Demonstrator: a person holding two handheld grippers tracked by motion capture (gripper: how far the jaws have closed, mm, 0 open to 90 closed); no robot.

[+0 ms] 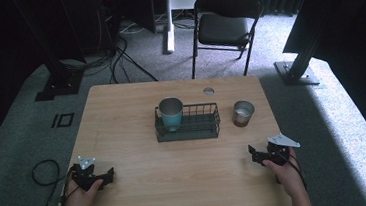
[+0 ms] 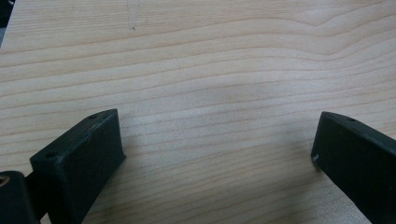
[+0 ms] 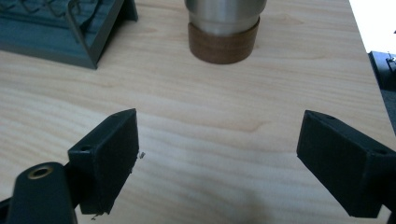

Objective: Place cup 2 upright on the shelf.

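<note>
The left gripper is seen at the near left of the wooden counter, held in a hand and resting on the surface. Its fingers are spread wide, and bare wood alone is seen between them.

At the middle of the counter, towards the far side, a dark wire basket is placed. A teal cup with a metal rim is stood upright inside the basket's left end.

Just right of the basket, apart from it, a steel cup with a brown base is stood upright on the counter. In the right gripper view it is seen directly ahead of the fingers, well apart from them, with the basket's corner at the upper left.

The right gripper is held at the near right of the counter. Its fingers are likewise spread wide, with nothing gripped.
</note>
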